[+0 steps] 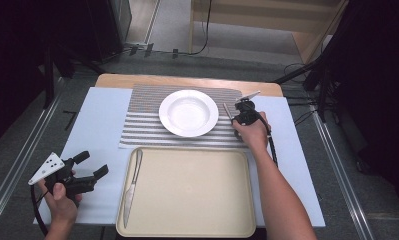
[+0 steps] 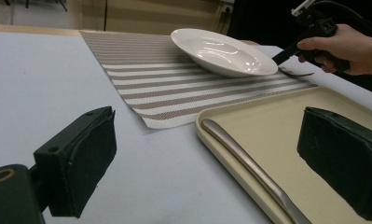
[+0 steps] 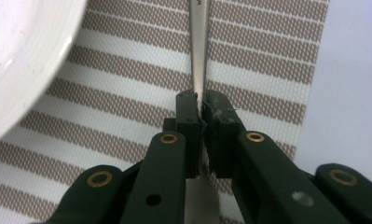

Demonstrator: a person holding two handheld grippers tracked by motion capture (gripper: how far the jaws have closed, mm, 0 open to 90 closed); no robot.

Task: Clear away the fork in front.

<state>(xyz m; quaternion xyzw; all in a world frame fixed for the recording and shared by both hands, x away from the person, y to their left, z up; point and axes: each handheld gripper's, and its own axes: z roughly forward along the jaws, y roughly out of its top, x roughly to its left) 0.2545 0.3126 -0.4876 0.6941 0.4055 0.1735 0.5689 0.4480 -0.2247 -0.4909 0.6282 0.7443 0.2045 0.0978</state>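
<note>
Here the right tool [image 3: 200, 109] is clenched on a fork [image 3: 198, 56] (left tool [image 2: 207, 158] gaping, empty).

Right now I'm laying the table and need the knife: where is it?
In the high view the knife lies along the left edge of the beige tray, below the striped placemat.

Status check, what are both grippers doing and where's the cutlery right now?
Right gripper shut on fork, over striped placemat beside plate. Left gripper open, holding nothing. Knife lies in tray. Nothing in the way.
</note>
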